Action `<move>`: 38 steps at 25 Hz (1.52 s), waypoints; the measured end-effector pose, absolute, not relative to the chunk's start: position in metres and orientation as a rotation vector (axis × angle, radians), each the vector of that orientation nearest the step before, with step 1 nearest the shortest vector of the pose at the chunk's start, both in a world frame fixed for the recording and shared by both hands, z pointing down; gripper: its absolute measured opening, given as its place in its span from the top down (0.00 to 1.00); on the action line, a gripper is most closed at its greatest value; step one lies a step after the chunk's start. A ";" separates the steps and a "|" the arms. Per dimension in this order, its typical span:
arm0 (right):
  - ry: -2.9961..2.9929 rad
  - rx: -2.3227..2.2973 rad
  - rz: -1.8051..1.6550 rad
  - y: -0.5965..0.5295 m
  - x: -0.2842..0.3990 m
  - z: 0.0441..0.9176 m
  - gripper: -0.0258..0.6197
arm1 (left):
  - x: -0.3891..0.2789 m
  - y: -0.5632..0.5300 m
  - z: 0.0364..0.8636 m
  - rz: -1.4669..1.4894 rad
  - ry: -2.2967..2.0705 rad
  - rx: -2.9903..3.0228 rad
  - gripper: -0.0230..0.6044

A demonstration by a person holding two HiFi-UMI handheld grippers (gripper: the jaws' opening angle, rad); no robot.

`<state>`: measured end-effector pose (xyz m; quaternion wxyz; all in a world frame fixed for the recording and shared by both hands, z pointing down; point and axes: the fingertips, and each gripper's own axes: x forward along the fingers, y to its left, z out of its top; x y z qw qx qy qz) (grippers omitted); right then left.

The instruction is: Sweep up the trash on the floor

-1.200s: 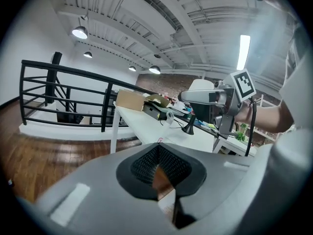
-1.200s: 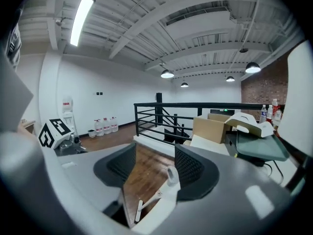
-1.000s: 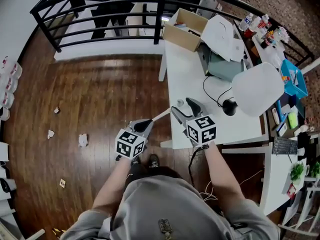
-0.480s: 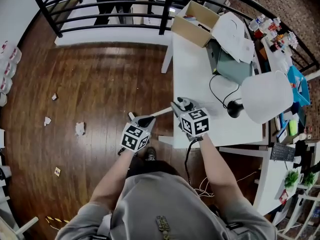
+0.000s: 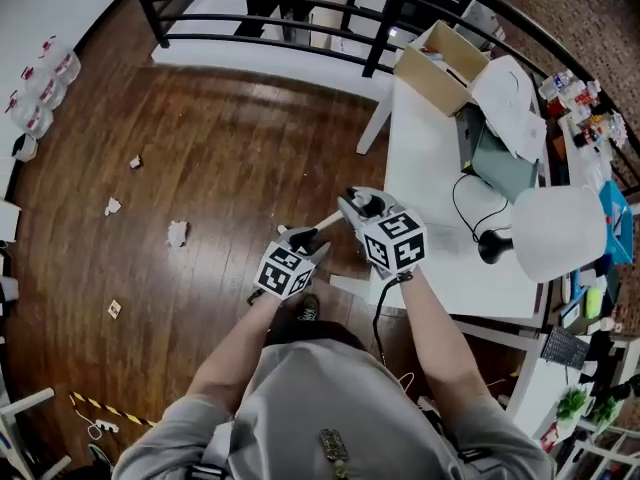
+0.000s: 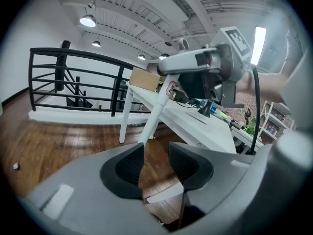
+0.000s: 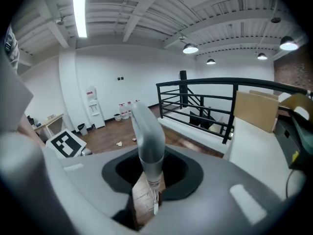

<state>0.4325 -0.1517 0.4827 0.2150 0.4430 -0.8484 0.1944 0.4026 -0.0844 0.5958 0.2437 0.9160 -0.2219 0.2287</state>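
Both angled down: right tongs (image 5: 357, 206) just closed onto grey handle (image 7: 146, 136); left tongs (image 6: 154, 164) just opened, apart, beside it

The left tongs (image 6: 154, 164) and right tongs (image 7: 146, 180) are matt grey plastic with black ribbed pads (image 6: 128, 168) that look rubbery. The left jaws, just opened, stand apart beside a smooth white pole (image 6: 155, 116). The right jaws, just closing, press on its satin grey plastic handle (image 7: 145, 131). Under both tongs the dark wood floor (image 5: 230, 148) is glossy, with streaks of glare. Left of the left tongs lie crumpled white paper scraps (image 5: 177, 233). Right of the right tongs the bench (image 5: 425, 178) is smooth matt white and bears a brown cardboard box (image 5: 440, 68). Beyond both runs a black metal railing (image 5: 260, 13).
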 end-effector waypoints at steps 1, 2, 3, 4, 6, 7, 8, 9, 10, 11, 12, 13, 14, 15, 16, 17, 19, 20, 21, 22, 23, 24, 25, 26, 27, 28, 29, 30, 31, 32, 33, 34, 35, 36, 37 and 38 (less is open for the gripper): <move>-2.374 1.199 0.519 -0.155 0.421 0.477 0.84 | 0.397 -0.085 0.597 0.624 -0.634 2.492 0.74; -2.395 1.165 0.499 -0.157 0.410 0.472 0.84 | 0.391 -0.086 0.598 0.622 -0.661 2.481 0.72; -2.416 1.129 0.480 -0.158 0.398 0.466 0.84 | 0.385 -0.086 0.598 0.621 -0.687 2.471 0.71; -2.436 1.089 0.457 -0.157 0.386 0.461 0.84 | 0.379 -0.086 0.599 0.619 -0.712 2.460 0.70; -2.475 1.003 0.403 -0.151 0.362 0.447 0.84 | 0.368 -0.085 0.598 0.609 -0.760 2.439 0.70; -2.494 0.961 0.375 -0.148 0.351 0.439 0.84 | 0.363 -0.084 0.597 0.601 -0.783 2.431 0.70; -2.514 0.922 0.349 -0.144 0.341 0.430 0.84 | 0.358 -0.083 0.596 0.592 -0.805 2.423 0.70; -2.535 0.884 0.327 -0.140 0.332 0.422 0.84 | 0.354 -0.082 0.595 0.584 -0.826 2.416 0.70; -2.556 0.847 0.309 -0.134 0.322 0.414 0.84 | 0.350 -0.079 0.594 0.576 -0.846 2.408 0.70; -2.578 0.809 0.294 -0.128 0.313 0.406 0.84 | 0.345 -0.076 0.594 0.568 -0.866 2.399 0.70; -2.602 0.769 0.280 -0.122 0.303 0.397 0.84 | 0.339 -0.073 0.593 0.561 -0.886 2.390 0.70; -2.628 0.727 0.266 -0.115 0.292 0.388 0.84 | 0.333 -0.069 0.593 0.553 -0.907 2.380 0.70; -2.653 0.684 0.254 -0.108 0.280 0.378 0.84 | 0.325 -0.067 0.593 0.545 -0.930 2.370 0.70; -2.677 0.641 0.243 -0.102 0.267 0.369 0.84 | 0.316 -0.064 0.592 0.535 -0.956 2.360 0.69; -2.699 0.600 0.236 -0.095 0.255 0.361 0.84 | 0.306 -0.062 0.590 0.524 -0.981 2.352 0.69; -2.720 0.559 0.231 -0.088 0.242 0.354 0.84 | 0.296 -0.059 0.588 0.513 -1.006 2.346 0.68; -2.756 0.483 0.229 -0.073 0.217 0.343 0.84 | 0.274 -0.053 0.584 0.488 -1.055 2.335 0.67; -2.771 0.448 0.229 -0.066 0.205 0.339 0.84 | 0.261 -0.049 0.582 0.475 -1.085 2.325 0.66; -2.784 0.416 0.230 -0.060 0.193 0.335 0.84 | 0.246 -0.047 0.581 0.465 -1.119 2.312 0.66; -2.794 0.386 0.232 -0.055 0.181 0.332 0.84 | 0.230 -0.045 0.580 0.455 -1.156 2.297 0.66; -2.803 0.358 0.234 -0.050 0.169 0.330 0.84 | 0.213 -0.043 0.579 0.445 -1.190 2.281 0.68; -2.810 0.333 0.237 -0.045 0.156 0.328 0.84 | 0.196 -0.041 0.578 0.435 -1.220 2.265 0.69; -2.816 0.310 0.240 -0.041 0.142 0.326 0.84 | 0.179 -0.038 0.576 0.428 -1.249 2.249 0.69; -2.821 0.287 0.242 -0.035 0.128 0.325 0.84 | 0.161 -0.034 0.576 0.429 -1.276 2.235 0.71; -2.824 0.264 0.241 -0.029 0.113 0.324 0.84 | 0.143 -0.029 0.576 0.436 -1.300 2.224 0.78; -2.826 0.241 0.238 -0.023 0.098 0.324 0.84 | 0.125 -0.023 0.576 0.447 -1.321 2.217 0.77; -2.825 0.219 0.234 -0.017 0.083 0.324 0.84 | 0.107 -0.018 0.576 0.457 -1.340 2.211 0.77; -2.823 0.199 0.230 -0.011 0.068 0.324 0.84 | 0.090 -0.011 0.576 0.463 -1.356 2.201 0.77; -2.821 0.181 0.230 -0.004 0.052 0.324 0.84 | 0.072 -0.003 0.575 0.464 -1.371 2.188 0.77; -2.819 0.163 0.233 0.004 0.036 0.324 0.84 | 0.054 0.006 0.575 0.464 -1.385 2.175 0.77; -2.818 0.146 0.236 0.012 0.019 0.324 0.84 | 0.035 0.015 0.574 0.467 -1.400 2.162 0.77; -2.817 0.129 0.238 0.019 0.002 0.324 0.84 | 0.016 0.023 0.574 0.471 -1.413 2.152 0.77; -2.818 0.111 0.239 0.026 -0.015 0.324 0.84 | -0.003 0.031 0.574 0.476 -1.424 2.141 0.77; -2.819 0.091 0.238 0.034 -0.033 0.324 0.84 | -0.021 0.039 0.574 0.479 -1.435 2.130 0.77; -2.822 0.068 0.236 0.041 -0.050 0.324 0.84 | -0.040 0.047 0.574 0.484 -1.449 2.118 0.77; -2.824 0.045 0.234 0.049 -0.068 0.325 0.84 | -0.060 0.055 0.575 0.490 -1.463 2.106 0.77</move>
